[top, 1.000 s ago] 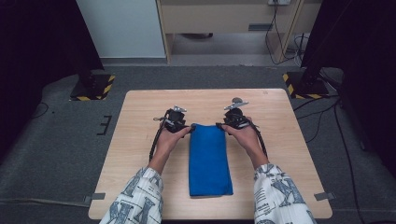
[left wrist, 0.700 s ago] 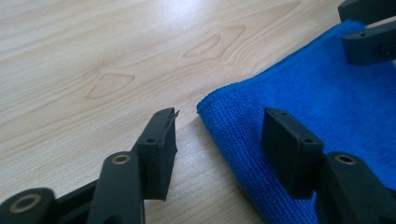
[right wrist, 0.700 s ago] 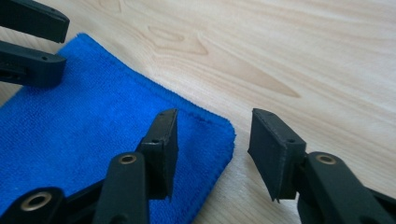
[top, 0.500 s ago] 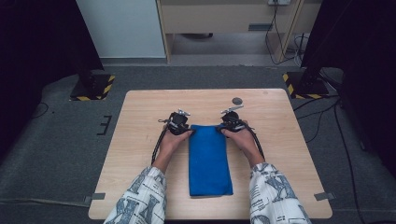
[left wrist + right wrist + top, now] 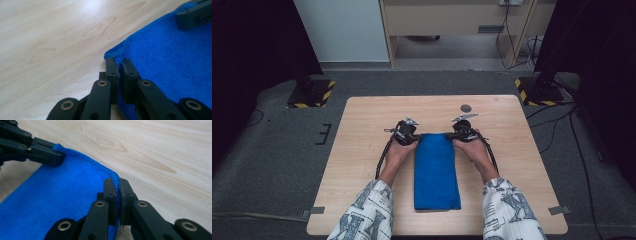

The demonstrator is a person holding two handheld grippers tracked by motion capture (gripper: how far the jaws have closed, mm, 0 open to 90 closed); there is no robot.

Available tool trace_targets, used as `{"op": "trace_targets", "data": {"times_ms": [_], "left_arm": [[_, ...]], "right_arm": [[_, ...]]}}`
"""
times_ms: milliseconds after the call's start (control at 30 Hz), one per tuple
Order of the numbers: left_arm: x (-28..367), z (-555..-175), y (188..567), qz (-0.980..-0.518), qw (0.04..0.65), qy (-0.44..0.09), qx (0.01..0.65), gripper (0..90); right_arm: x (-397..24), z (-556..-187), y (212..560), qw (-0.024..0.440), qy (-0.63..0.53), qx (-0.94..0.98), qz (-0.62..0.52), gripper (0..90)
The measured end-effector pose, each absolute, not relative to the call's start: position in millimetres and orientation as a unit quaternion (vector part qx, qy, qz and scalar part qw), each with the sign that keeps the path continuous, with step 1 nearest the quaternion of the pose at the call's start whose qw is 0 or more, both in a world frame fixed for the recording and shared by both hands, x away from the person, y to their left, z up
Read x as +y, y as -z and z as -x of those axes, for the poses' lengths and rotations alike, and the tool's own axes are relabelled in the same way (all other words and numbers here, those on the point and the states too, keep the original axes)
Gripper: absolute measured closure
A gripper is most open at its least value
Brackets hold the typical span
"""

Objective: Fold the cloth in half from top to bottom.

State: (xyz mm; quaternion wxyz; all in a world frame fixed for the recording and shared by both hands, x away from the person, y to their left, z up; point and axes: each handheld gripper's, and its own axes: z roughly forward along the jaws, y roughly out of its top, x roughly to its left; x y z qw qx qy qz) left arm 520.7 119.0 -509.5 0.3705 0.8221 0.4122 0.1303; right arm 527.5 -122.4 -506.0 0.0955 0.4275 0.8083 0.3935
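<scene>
A: High view first: where's the blue towel (image 5: 436,172)?

B: Folded into a long strip near the middle of the wooden surface (image 5: 362,150), its long side running from twelve to six o'clock. It lies flat, with the near end toward six, short of the surface's edge.

A: And the tongs?

B: The left tongs (image 5: 413,135) sit at the towel's far corner on the nine o'clock side, and the right tongs (image 5: 454,135) at the far corner on the three o'clock side. Each is held in a hand, with patterned sleeves (image 5: 364,215) coming in from six o'clock.

A: Are they gripping anything?

B: Yes. In the left gripper view, the left tongs (image 5: 119,67) have just been closing, and their jaws now stand together on the towel's (image 5: 170,62) hemmed corner, with cloth pinched between them. In the right gripper view, the right tongs (image 5: 117,185) have done the same and are clamped on the towel's (image 5: 62,195) other far corner, the hem caught in the narrow gap.

A: Does either view catch the other tool?

B: Both do. The right tongs' black jaws show at about one o'clock in the left gripper view, resting on the cloth. The left tongs appear near ten o'clock in the right gripper view.

A: Anything else on the surface?

B: A small dark round disc (image 5: 466,108) near the far edge, at about one o'clock from the towel and well apart from it.
</scene>
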Motion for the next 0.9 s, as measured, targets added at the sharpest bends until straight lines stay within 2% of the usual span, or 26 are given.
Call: {"op": "trace_targets", "data": {"times_ms": [367,900], "left_arm": [[121,-517,477,-0.808,0.401,-0.154,0.403,85.6],[126,-529,446,-0.798,0.422,-0.176,0.393,85.6]], "right_arm": [[-128,-526,471,0.121,-0.419,0.796,-0.419,86.7],[-127,-536,451,0.146,-0.448,0.778,-0.416,86.4]]}}
